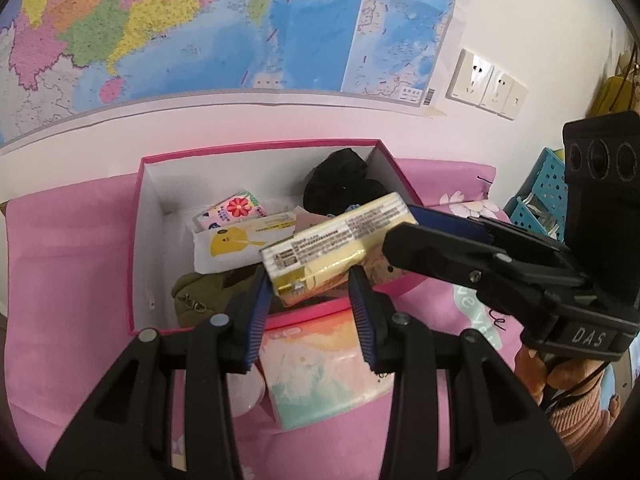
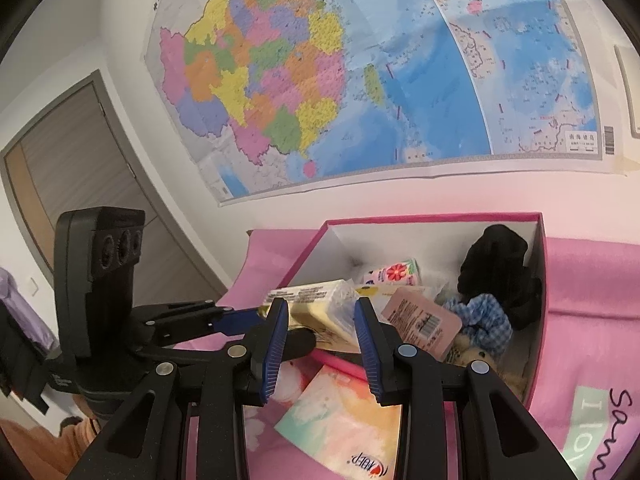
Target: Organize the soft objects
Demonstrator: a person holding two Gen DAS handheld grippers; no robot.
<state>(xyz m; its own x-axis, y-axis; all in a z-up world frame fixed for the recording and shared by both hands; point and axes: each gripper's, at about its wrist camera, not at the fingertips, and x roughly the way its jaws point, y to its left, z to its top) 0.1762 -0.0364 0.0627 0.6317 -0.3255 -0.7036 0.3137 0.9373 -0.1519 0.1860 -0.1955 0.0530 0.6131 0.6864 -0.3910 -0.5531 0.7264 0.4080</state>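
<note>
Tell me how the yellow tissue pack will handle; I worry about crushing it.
The tissue pack probably dents under a hard squeeze: it looks like soft paper in thin film, pinched by the left gripper and right gripper. It is likely light, showing no sag above the box. The glossy wrap may slip.

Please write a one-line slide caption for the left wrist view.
Two hand-held grippers hold a yellow tissue pack over an open pink box of soft items.
</note>
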